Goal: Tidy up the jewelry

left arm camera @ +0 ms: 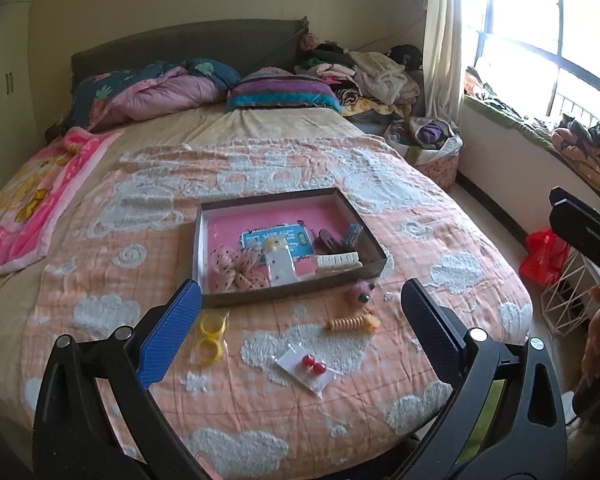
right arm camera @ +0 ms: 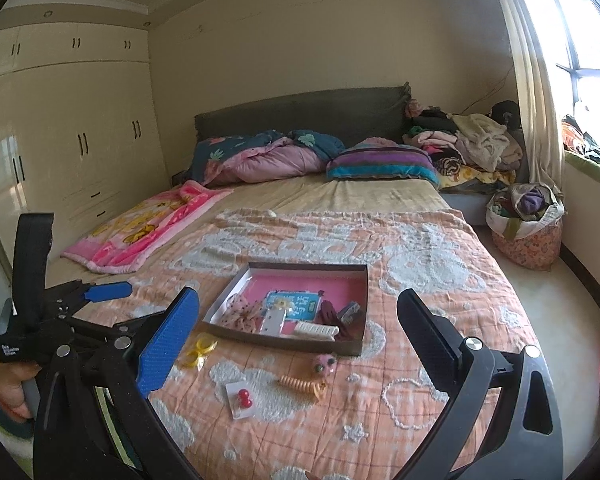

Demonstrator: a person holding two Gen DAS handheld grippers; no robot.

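A shallow brown box (left arm camera: 210, 216) (right arm camera: 300, 267) with a pink lining lies on the peach bedspread. It holds a polka-dot scrunchie (left arm camera: 230, 268), a white comb (left arm camera: 338, 259), a dark claw clip (left arm camera: 330, 240) and cards. Loose on the bedspread in front of it lie yellow rings (left arm camera: 208, 336) (right arm camera: 202, 350), red earrings on a white card (left arm camera: 310, 364) (right arm camera: 244, 398), an orange spiral clip (left arm camera: 352, 322) (right arm camera: 302, 386) and a pink fuzzy piece (left arm camera: 360, 292) (right arm camera: 324, 362). My left gripper (left arm camera: 302, 286) and my right gripper (right arm camera: 298, 295) both hover open and empty above these loose items.
A pink blanket (right arm camera: 148, 232) lies on the bed's left side. Pillows and a clothes pile (left arm camera: 372, 76) sit by the headboard. A full fabric basket (right arm camera: 524, 224), a red bag (left arm camera: 544, 256) and a white wire stand (left arm camera: 568, 300) stand on the floor at the right. Wardrobes (right arm camera: 72, 140) line the left wall.
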